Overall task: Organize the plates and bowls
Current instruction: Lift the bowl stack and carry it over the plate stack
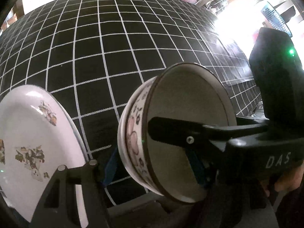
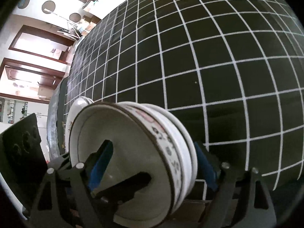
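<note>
Nested white bowls [image 1: 190, 98] with a brown rim and a pink flower band stand near the table's front edge. My left gripper [image 1: 153, 161] straddles the stack's wall, one blue pad outside and one inside. There is a gap at the inner pad, so it is open. A finger [image 1: 171, 131] of my right gripper reaches into the top bowl from the right. In the right wrist view my right gripper [image 2: 153, 152] straddles the opposite wall of the bowls [image 2: 123, 133], open, its inner pad clear of the wall. A left-gripper finger [image 2: 133, 186] shows inside.
A white plate [image 1: 28, 133] with brown flower prints lies left of the bowls; it appears as stacked plates [image 2: 79, 106] at the table's edge. The table [image 1: 114, 47] wears a black cloth with a white grid [image 2: 209, 66]. Room clutter lies beyond its far edge.
</note>
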### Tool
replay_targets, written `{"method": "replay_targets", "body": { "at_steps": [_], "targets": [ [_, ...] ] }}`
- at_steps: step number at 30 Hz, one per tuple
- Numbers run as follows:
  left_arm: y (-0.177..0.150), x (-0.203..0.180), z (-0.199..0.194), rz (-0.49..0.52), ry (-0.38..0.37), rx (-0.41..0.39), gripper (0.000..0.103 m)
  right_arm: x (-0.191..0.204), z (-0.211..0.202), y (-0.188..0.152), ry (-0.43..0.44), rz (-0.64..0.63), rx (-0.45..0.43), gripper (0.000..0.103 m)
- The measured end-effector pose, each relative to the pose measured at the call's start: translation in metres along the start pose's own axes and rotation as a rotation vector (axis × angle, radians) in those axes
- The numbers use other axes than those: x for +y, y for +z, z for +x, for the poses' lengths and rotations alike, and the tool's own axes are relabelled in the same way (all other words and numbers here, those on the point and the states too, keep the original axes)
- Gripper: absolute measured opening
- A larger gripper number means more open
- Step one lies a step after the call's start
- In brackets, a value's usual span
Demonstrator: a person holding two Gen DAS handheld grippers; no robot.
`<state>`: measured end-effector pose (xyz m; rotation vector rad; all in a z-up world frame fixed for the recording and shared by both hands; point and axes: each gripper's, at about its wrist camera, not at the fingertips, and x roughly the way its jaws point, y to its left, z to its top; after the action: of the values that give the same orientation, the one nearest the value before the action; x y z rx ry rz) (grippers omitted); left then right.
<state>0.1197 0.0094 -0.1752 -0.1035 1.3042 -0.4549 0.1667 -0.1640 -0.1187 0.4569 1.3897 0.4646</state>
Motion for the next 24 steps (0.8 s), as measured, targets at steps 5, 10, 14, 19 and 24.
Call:
{"method": "replay_targets", "body": {
  "at_steps": [5,10,14,19,24],
  "targets": [
    [0.003,-0.008,0.009,-0.009,0.013,-0.001,0.065,-0.004,-0.001,-0.003,-0.014,0.001,-0.001,0.083],
    [0.008,-0.023,0.016,-0.02,0.038,-0.019,0.069,-0.008,-0.005,-0.007,-0.025,0.019,-0.018,0.081],
    [0.012,-0.034,0.025,-0.052,0.053,-0.036,0.069,-0.013,-0.008,-0.01,-0.03,0.065,-0.02,0.081],
    [0.018,-0.044,0.034,-0.068,0.05,-0.018,0.07,-0.016,-0.013,-0.013,-0.05,0.107,-0.012,0.081],
    [0.027,-0.05,0.036,-0.086,0.039,-0.009,0.07,-0.019,-0.02,-0.012,-0.074,0.133,-0.011,0.08]
  ]
}}
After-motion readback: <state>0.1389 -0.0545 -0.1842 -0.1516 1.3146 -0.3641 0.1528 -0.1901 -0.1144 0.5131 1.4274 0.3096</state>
